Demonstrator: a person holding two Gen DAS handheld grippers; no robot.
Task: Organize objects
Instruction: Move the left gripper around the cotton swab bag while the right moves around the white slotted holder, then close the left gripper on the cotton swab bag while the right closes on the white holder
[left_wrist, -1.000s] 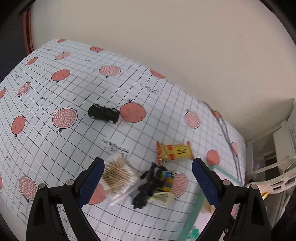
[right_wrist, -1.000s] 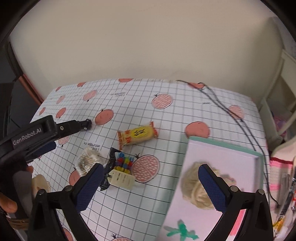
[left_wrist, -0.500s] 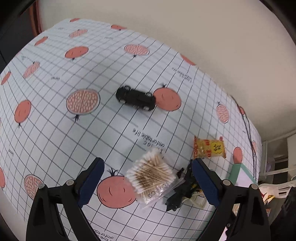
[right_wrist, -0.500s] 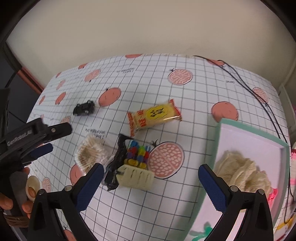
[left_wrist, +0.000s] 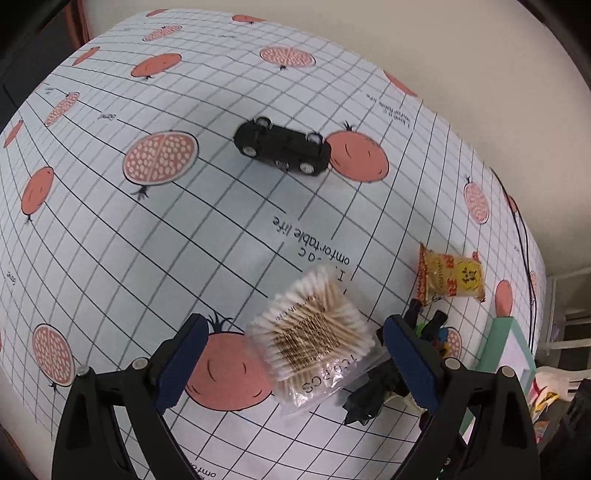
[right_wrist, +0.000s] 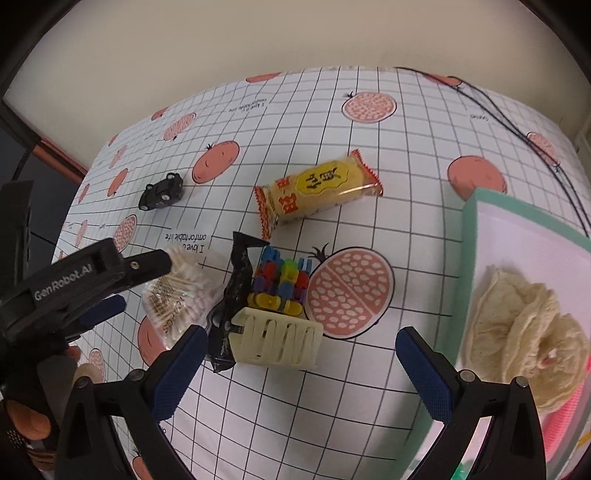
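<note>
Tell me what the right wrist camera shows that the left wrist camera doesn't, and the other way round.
Only the right wrist view shows the cream cloth lying in the mint-edged tray, the whole cream slotted basket, and the left gripper's body from outside, near the cotton swab pack.

Only the left wrist view shows the open left gripper straddling that pack, and the toy car close up, wheels showing.

Both show the swabs, the car, the yellow snack packet, the colourful blocks beside a black wrapper, and the pomegranate-print tablecloth.
</note>
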